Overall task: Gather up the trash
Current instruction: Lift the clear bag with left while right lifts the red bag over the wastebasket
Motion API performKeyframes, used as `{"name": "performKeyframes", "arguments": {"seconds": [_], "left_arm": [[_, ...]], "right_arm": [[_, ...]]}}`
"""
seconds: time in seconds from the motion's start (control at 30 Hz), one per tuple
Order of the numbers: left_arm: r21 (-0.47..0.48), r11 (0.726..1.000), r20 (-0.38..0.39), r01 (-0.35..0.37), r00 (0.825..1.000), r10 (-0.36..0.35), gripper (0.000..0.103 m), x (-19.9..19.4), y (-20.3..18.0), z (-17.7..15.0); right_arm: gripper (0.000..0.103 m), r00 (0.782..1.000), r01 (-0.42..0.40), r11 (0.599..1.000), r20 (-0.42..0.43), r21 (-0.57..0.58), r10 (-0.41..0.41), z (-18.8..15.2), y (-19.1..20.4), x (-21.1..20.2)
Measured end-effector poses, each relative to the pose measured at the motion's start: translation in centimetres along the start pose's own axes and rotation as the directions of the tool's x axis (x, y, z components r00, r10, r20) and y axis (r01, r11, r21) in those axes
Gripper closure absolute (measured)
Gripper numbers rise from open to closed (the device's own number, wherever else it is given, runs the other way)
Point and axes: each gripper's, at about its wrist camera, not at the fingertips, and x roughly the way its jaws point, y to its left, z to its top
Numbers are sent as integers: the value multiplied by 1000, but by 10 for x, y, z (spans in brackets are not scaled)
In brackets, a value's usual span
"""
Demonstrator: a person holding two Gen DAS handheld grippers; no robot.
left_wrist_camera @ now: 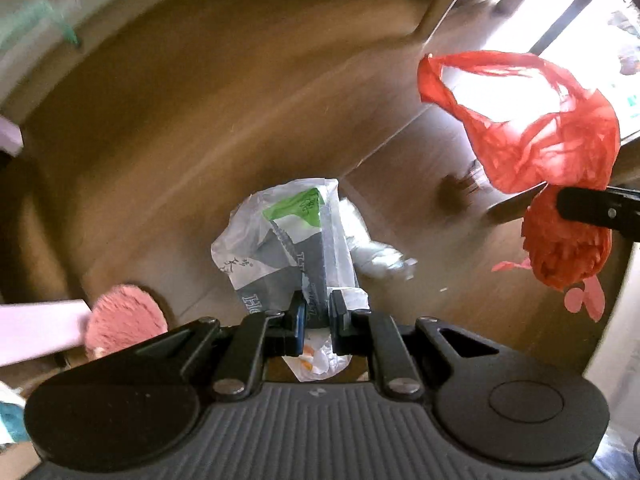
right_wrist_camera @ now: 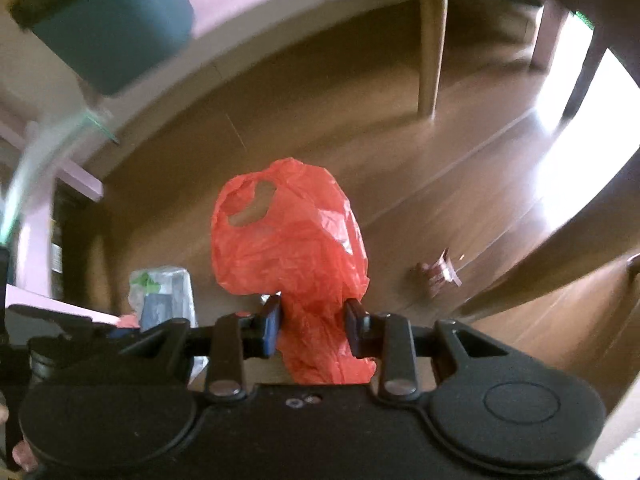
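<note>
My left gripper [left_wrist_camera: 316, 314] is shut on a crumpled white, grey and green plastic wrapper [left_wrist_camera: 286, 240] and holds it above the wooden floor. The wrapper also shows in the right wrist view [right_wrist_camera: 164, 292]. My right gripper [right_wrist_camera: 312, 322] is shut on a red plastic bag [right_wrist_camera: 292, 248], which hangs open. In the left wrist view the red bag [left_wrist_camera: 536, 140] hangs at the right with its mouth open. A white crumpled piece [left_wrist_camera: 376, 252] lies on the floor behind the wrapper. A brown wrapper [right_wrist_camera: 438, 274] lies on the floor to the right.
A wooden floor [left_wrist_camera: 200, 120] fills both views. A pink fuzzy slipper [left_wrist_camera: 124, 320] is at the lower left. A teal bin [right_wrist_camera: 108, 20] stands at the upper left. A wooden table leg [right_wrist_camera: 430, 36] stands behind the bag. A bright window is at the right.
</note>
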Motion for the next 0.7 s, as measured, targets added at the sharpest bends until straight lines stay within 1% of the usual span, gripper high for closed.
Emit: {"name": "performKeyframes", "arguments": {"seconds": [0.17,0.27,0.33,0.5,0.6,0.7], "left_arm": [[26,1000,87,14,996,-16,91,-72,-18,-11],[46,999,146,1,989,-8,91,-113,-32,-19],[59,998,182,8,983,-19,91,-143,-42,-23],[97,995,281,17,959,-44,91,-217,-75,-28],[133,991,340,19,938,-64,91,-255,-98,-31],[169,986,394,15,916,-81,91,-291,-121,-31]], "right_arm": [[71,997,9,1000,74,-16,-8,-6,4,-78],[71,994,14,999,111,-40,-10,-14,10,-121],[71,990,7,999,143,-52,0,-20,12,-148],[71,966,-24,997,256,-77,43,-28,17,-223],[71,947,-4,996,319,-91,33,-26,17,-265],[71,924,24,995,382,-99,15,-25,11,-302]]}}
